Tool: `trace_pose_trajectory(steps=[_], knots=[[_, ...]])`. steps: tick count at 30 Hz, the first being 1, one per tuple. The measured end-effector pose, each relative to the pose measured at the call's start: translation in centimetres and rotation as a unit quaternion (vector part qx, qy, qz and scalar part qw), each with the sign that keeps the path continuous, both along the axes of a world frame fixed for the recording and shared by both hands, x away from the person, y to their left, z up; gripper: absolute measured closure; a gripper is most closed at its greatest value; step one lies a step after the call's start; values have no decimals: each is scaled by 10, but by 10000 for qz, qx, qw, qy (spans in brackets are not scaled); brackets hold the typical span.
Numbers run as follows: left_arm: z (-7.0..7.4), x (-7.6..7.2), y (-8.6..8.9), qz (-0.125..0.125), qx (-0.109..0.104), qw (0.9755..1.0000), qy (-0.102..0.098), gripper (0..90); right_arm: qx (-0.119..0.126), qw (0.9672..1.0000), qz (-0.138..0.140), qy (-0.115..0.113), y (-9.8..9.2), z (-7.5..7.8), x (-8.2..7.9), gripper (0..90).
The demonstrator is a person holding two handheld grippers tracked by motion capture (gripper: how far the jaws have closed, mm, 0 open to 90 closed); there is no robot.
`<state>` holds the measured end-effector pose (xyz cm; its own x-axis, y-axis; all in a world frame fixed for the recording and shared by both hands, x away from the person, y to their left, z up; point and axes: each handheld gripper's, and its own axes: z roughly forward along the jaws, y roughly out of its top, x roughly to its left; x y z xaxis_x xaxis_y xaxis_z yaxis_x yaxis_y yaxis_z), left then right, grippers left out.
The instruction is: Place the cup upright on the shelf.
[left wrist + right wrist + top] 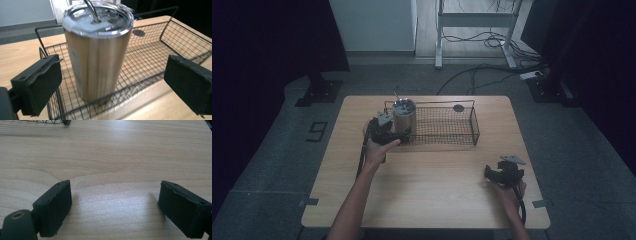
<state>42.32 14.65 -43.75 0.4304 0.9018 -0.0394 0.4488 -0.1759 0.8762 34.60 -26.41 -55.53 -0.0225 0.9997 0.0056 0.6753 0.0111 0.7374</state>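
A steel tumbler (404, 118) with a clear lid and a straw stands upright in the left end of a black wire basket (447, 127) on the wooden table. My left gripper (388, 134) is just in front of the basket's left end, open, its jaws wide apart. In the left gripper view the tumbler (97, 52) rises between and beyond the two pads (37, 83), and nothing touches it. My right gripper (498, 172) rests low over the table's front right, open and empty. Bare wood lies between its pads (53, 206).
A small dark disc (458, 108) lies at the basket's far side, also seen as a round spot (139, 32) behind the mesh. The basket's corner (65, 122) peeks in at the top of the right gripper view. Cables and a desk frame (472, 30) stand beyond the table.
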Motion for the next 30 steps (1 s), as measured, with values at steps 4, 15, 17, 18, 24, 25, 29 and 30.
trace_pose_trajectory(steps=[4,15,17,18,24,25,29,30], knots=[[-5,-18,6,-86,3,10000,21,24,-7,10000,-8,-2,0,0,0,115],[-20,-55,10,-242,28,9997,43,31,-16,10000,-1,-5,0,0,0,115],[-23,-62,11,-277,-4,9996,62,31,-17,10000,-1,-5,0,0,0,115],[-24,-65,12,-294,-21,9995,86,31,-23,10000,-1,-8,0,0,0,115],[-37,-84,18,-403,-50,9989,238,32,-27,10000,-13,-9,0,0,0,117],[-39,-87,19,-414,-38,9988,263,32,-26,10000,-17,-11,0,0,0,116],[-48,-95,22,-431,2,9985,342,33,-33,10000,-18,-5,0,0,0,118],[-49,-97,23,-440,11,9984,355,33,-32,10000,-26,-2,1,0,0,117]])
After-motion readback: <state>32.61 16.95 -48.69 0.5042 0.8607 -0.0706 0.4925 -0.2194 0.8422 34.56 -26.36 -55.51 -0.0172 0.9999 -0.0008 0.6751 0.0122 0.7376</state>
